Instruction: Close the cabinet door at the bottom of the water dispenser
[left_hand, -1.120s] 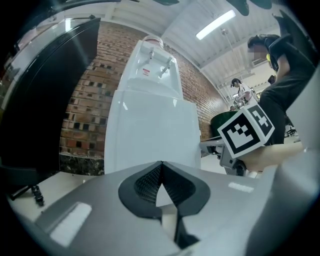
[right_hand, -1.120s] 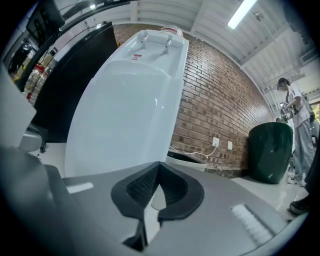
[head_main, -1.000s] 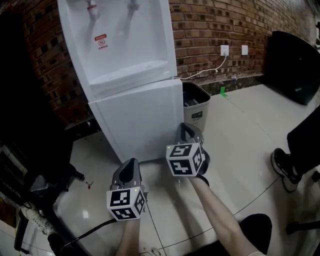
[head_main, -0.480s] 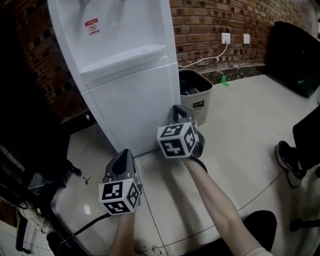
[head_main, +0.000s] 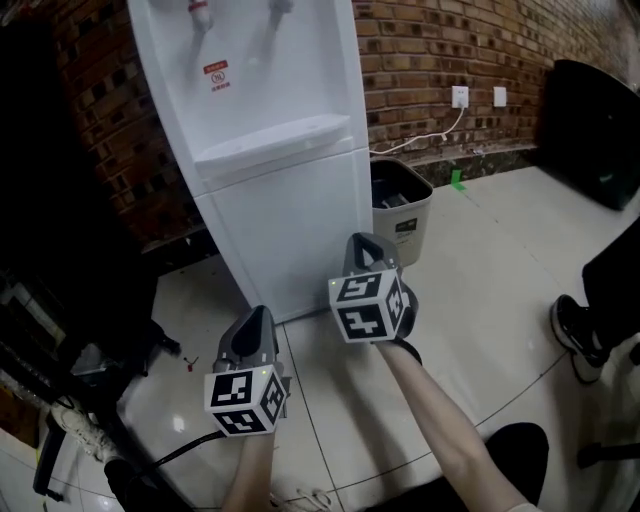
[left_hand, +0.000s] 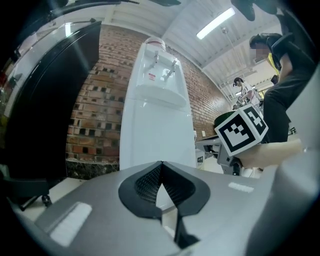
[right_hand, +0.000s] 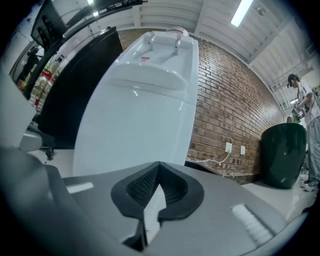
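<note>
A white water dispenser (head_main: 255, 120) stands against the brick wall. Its bottom cabinet door (head_main: 290, 235) lies flush with the body, shut. My right gripper (head_main: 362, 243) is shut, with nothing between its tips, and points at the door's lower right from a short way off. My left gripper (head_main: 257, 318) is also shut and empty, lower and to the left above the floor tiles. In the left gripper view the dispenser (left_hand: 157, 120) fills the middle beyond the touching tips (left_hand: 160, 164). The right gripper view shows the door (right_hand: 135, 135) close ahead of the tips (right_hand: 159, 164).
A grey waste bin (head_main: 400, 215) stands right of the dispenser by the wall. A cable runs to wall sockets (head_main: 460, 97). Dark furniture and wheeled bases (head_main: 70, 360) crowd the left. A person's shoe (head_main: 578, 335) is at the right edge.
Both grippers have drawn slightly back and up from the door; the head view has shifted, so the dispenser sits further right in it. The door has stayed shut.
</note>
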